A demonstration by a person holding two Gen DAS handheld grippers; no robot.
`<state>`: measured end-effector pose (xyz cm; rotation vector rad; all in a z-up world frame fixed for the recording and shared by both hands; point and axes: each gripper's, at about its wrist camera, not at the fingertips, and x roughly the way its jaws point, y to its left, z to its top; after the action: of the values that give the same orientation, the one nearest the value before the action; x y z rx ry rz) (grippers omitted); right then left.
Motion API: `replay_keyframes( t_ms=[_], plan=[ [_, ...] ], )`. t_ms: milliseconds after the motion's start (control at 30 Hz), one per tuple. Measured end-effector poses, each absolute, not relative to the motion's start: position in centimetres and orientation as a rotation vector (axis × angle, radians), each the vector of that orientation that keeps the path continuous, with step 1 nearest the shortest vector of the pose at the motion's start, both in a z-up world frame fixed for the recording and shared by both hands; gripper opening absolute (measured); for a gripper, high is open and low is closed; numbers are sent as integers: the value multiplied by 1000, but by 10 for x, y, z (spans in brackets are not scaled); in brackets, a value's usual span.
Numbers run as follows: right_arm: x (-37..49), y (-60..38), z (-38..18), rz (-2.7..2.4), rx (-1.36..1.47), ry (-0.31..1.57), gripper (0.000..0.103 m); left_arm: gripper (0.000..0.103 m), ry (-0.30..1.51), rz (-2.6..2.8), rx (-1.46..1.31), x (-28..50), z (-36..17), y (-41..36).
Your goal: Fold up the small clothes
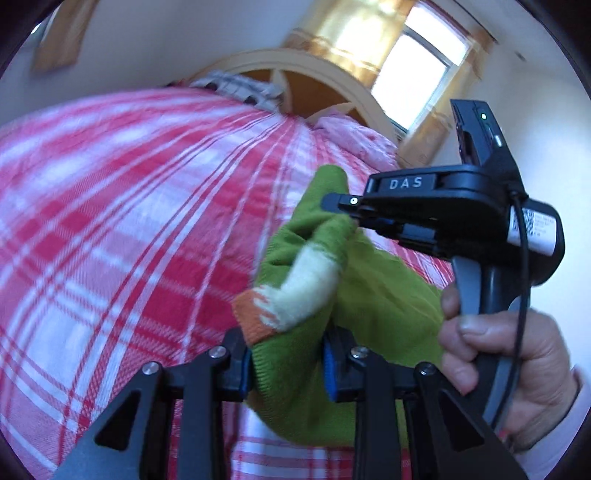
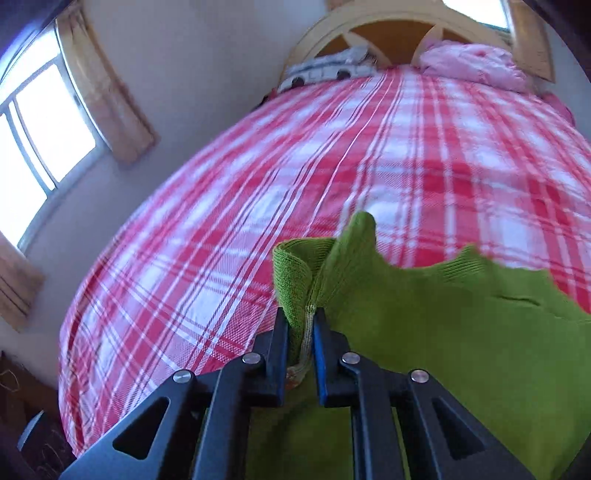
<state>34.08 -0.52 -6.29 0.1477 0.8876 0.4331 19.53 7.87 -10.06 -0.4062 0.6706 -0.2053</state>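
Two grippers (image 1: 288,363) (image 2: 300,354) pinch one green garment (image 1: 373,291).

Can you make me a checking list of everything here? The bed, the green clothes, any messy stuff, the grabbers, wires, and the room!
Surface: bed with red and white plaid sheet, lying smooth.
Job's things: green knit garment with orange and cream patches, lifted off the sheet.
Clutter: pink bedding and a grey checked pillow by the headboard.
Grippers: left gripper clamped on the garment's ribbed edge; right gripper pinched on a folded edge; a hand holds its handle.
Cables: black cable hanging beside the right gripper's handle.
Surroundings: cream walls, windows with tan curtains.
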Motion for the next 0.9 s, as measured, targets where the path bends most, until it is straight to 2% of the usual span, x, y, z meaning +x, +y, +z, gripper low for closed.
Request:
replay_keyframes(
  t_ms=[167, 200, 367, 900],
  plan=[
    [330, -55, -33, 406, 178, 842, 11, 30, 584, -279, -271, 185, -67, 42],
    [326, -69, -26, 393, 180, 831, 11, 27, 560, -311, -251, 180, -59, 31],
    [313, -124, -12, 337, 184, 807, 11, 24, 517, -417, -156, 174, -42, -22],
    [288, -230, -27, 249, 247, 785, 11, 19, 604, -529, -12, 171, -45, -121]
  ],
)
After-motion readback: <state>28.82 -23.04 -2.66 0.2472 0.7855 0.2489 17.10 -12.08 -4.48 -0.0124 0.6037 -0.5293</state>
